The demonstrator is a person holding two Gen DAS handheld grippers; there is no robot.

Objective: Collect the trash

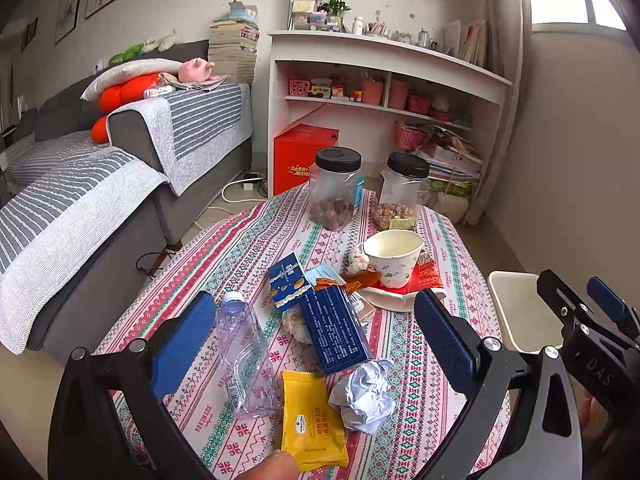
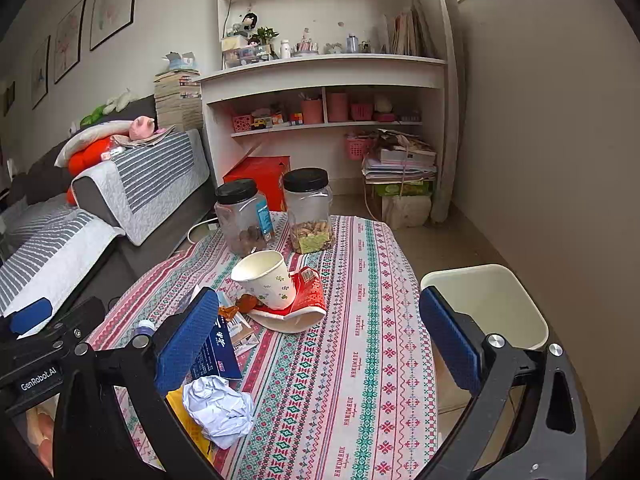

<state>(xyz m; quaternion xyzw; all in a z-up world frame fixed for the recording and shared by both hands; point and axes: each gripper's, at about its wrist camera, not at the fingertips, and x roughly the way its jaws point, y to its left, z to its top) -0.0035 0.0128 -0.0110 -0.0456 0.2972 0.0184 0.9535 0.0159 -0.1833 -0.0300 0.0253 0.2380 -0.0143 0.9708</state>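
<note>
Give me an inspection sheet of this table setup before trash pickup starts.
Surface: patterned tablecloth, partly littered.
Job's things: crushed bottle, yellow wrapper, crumpled paper, blue boxes, paper cup on a flattened red carton; bin beside the table.
Clutter: two nut jars.
Grippers: left hand-held gripper and right hand-held gripper open, empty.
Cables: white cord on the floor.
Surroundings: sofa, shelves.

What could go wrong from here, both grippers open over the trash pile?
1. The paper cup sits tilted on a crushed red wrapper; grabbing either may topple it.
2. The clear bottle lies on its side and could roll off the table.
3. The bin stands beside the table's right edge, so light crumpled paper might miss it.
</note>
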